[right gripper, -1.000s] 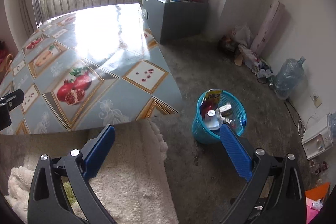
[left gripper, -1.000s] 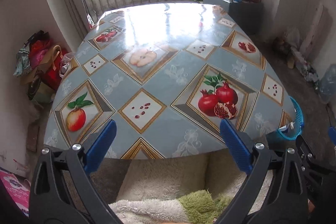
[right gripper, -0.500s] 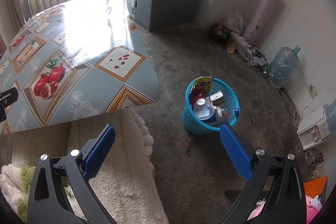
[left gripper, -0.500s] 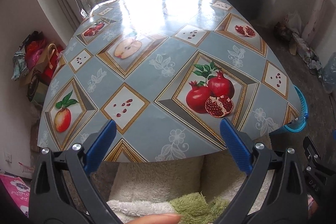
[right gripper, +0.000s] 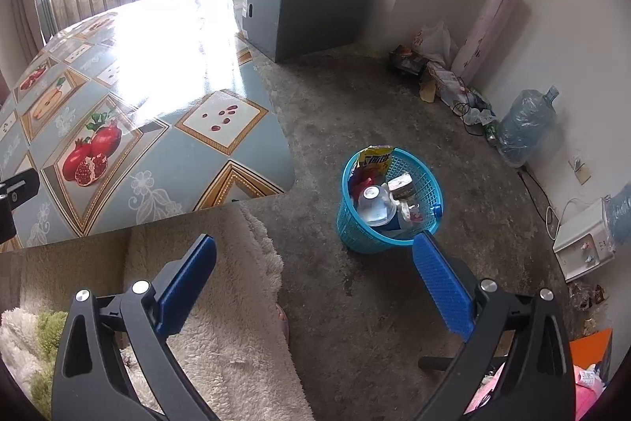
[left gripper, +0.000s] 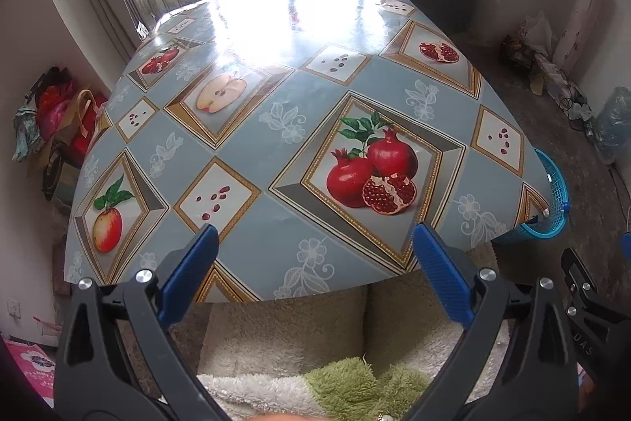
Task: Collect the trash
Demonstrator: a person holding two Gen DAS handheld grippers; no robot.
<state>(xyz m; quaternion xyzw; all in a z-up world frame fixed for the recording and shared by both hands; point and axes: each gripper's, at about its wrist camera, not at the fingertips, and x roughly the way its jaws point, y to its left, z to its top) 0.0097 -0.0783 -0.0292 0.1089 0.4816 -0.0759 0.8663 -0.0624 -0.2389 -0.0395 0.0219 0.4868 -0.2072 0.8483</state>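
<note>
Blue basket (right gripper: 390,202) on floor beside tabletop (left gripper: 299,129) corner, filled with trash. Left gripper (left gripper: 315,247) above tabletop edge, right gripper (right gripper: 315,259) near basket: jaws wide apart, empty.

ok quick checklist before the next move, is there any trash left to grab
1. Left gripper open and holding nothing: ok.
2. Right gripper open and holding nothing: ok.
3. Tabletop free of trash: ok, only the printed cloth shows.
4. Blue basket upright on the floor beside the table: ok.
5. Trash inside the basket, including a yellow packet: ok.
6. Room left in the basket: cannot tell.
</note>
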